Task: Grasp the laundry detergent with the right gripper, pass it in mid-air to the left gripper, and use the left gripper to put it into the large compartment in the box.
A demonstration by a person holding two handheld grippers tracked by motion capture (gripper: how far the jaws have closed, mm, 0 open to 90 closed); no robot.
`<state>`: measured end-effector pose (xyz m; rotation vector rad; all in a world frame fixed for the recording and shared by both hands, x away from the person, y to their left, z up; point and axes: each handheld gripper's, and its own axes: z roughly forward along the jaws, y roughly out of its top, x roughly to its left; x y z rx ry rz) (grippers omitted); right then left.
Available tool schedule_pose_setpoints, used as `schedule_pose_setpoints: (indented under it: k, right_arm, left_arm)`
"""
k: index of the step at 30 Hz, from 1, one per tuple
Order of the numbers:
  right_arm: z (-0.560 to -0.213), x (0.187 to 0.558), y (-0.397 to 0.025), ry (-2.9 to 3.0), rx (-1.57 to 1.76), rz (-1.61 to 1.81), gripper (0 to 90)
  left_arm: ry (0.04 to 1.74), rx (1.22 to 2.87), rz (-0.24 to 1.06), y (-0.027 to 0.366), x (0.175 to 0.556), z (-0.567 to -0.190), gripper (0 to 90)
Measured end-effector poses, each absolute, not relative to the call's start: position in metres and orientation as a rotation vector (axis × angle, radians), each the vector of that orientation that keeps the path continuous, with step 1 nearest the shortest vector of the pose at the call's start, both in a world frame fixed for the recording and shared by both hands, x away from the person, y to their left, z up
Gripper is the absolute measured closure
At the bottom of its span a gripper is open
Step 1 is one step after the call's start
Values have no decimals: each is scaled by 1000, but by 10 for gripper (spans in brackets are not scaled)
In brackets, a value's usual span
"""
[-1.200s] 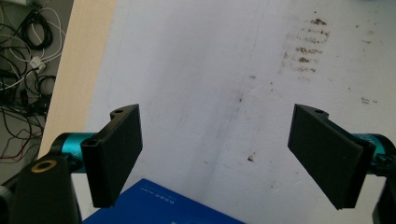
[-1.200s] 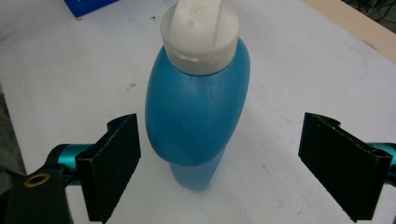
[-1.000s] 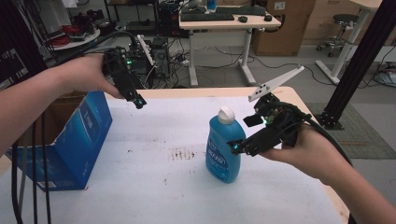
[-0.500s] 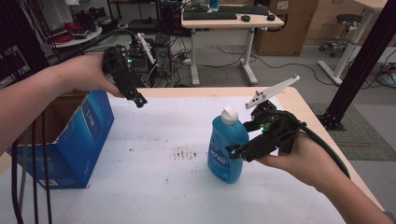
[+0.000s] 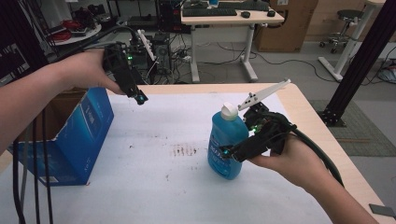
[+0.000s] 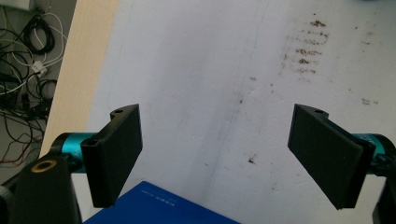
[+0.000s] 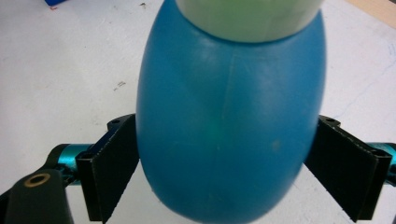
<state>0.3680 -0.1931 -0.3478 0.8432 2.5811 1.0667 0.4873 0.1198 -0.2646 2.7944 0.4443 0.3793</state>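
R gripper (image 5: 233,151): jaws clamped on blue bottle (image 5: 226,147), one each side (white cap up).
Bottle: upright, right-centre of white table (image 5: 163,186).
L gripper (image 5: 135,95): jaws wide apart, empty, above blue box (image 5: 70,135).

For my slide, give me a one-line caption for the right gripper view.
Right gripper jaws closed around a blue bottle with a white cap.

Bottle (image 5: 227,144) right on table (image 5: 154,186); box (image 5: 70,135) at left edge (overhanging).
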Motion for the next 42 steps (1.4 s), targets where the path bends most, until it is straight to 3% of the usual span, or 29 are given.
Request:
schedule_pose_setpoints:
  k: [10, 11, 18, 20, 42]
  right_arm:
    - [-352, 368, -187, 2556, 856, 1048, 125]
    - [-353, 368, -187, 2556, 863, 1054, 171]
    - [-355, 369, -186, 2544, 874, 1039, 172]
    - [-355, 369, -187, 2541, 873, 1051, 225]
    - [-355, 370, -189, 2514, 892, 1075, 310]
  left_arm:
    - [441, 2795, 381, 119, 488, -266, 179]
    - [440, 2797, 379, 119, 487, -266, 179]
    - [441, 2798, 378, 118, 486, -266, 179]
    - [433, 2799, 382, 118, 487, -266, 179]
    - [439, 2790, 383, 120, 485, -266, 179]
